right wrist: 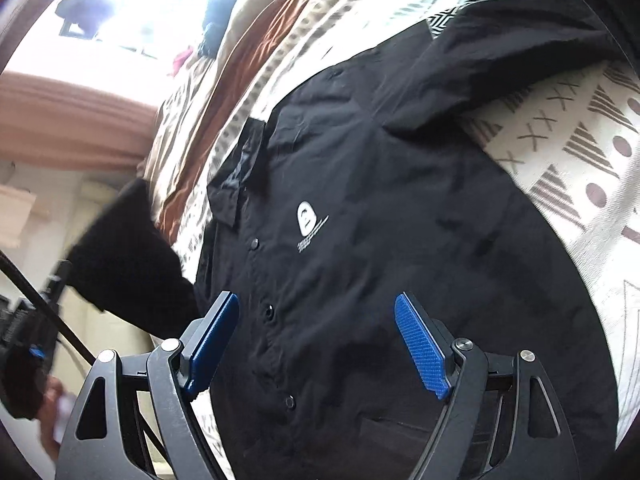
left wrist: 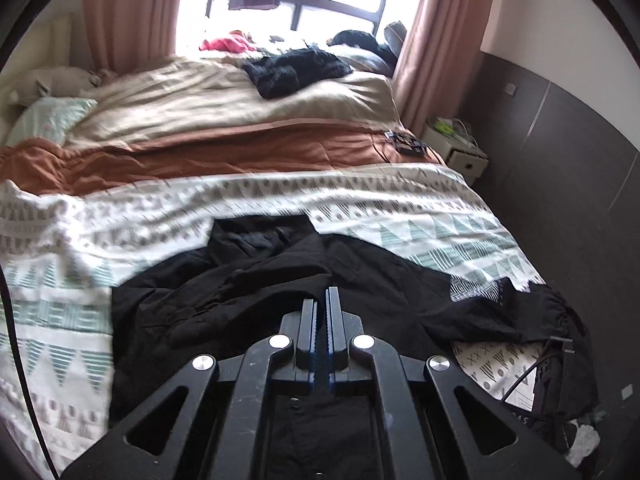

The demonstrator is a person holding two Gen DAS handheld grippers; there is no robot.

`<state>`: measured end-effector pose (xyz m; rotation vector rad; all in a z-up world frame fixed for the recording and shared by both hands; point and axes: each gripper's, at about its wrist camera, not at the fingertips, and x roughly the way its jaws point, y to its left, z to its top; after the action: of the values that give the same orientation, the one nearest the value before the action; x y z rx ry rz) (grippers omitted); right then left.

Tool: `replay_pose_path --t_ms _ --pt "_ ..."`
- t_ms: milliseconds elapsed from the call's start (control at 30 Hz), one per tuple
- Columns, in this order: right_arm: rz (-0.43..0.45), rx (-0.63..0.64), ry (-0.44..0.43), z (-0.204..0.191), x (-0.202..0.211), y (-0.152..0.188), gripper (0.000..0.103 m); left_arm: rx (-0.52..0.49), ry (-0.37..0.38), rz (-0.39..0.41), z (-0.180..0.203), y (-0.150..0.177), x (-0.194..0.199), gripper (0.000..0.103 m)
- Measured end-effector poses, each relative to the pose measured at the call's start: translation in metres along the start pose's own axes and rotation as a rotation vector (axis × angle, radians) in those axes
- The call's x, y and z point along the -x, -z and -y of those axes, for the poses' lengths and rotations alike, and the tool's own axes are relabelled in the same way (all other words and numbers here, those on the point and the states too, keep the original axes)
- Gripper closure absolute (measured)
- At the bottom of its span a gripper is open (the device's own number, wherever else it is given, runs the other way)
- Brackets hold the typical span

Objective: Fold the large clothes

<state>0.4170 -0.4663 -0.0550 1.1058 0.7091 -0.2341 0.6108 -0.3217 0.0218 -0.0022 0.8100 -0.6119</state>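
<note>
A black button-up shirt [right wrist: 360,208] lies rumpled on the patterned bedspread [left wrist: 420,216] at the bed's near end. Above it, the left gripper [left wrist: 321,300] is closed and empty; the right gripper [right wrist: 316,340] hovers wide open, gripping nothing.

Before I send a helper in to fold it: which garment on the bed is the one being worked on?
On the bed, on the patterned white-and-teal blanket at the near end, lies a black button-up shirt. Unlike the dark knit garment near the window, it has snap buttons and a small white chest logo.
</note>
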Motion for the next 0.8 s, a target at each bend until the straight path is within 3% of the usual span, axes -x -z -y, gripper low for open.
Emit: replay_pose_path --t_ms 100,167,300,467,667,800 --pt "0.004 -0.019 -0.004 0.008 0.0 -0.004 0.024 0.009 0.023 -0.099 0.011 0.016 -0.037 0.097" --pt "0.001 -0.033 0.001 0.013 -0.001 -0.006 0.024 0.036 0.078 -0.169 0.013 0.031 -0.058 0.097" --pt "-0.002 -0.056 -0.007 0.02 -0.003 -0.007 0.024 0.081 0.092 -0.232 0.014 0.051 -0.068 0.097" --pt "0.001 -0.029 0.006 0.016 -0.003 -0.008 0.024 0.108 0.093 -0.185 -0.001 0.068 -0.033 0.096" --pt "-0.023 0.121 -0.044 -0.019 -0.021 0.006 0.024 0.195 -0.038 -0.064 -0.049 0.087 0.021 0.096" --pt "-0.013 0.229 -0.022 -0.04 -0.032 0.02 0.024 0.26 -0.089 -0.038 -0.079 0.101 0.038 0.096"
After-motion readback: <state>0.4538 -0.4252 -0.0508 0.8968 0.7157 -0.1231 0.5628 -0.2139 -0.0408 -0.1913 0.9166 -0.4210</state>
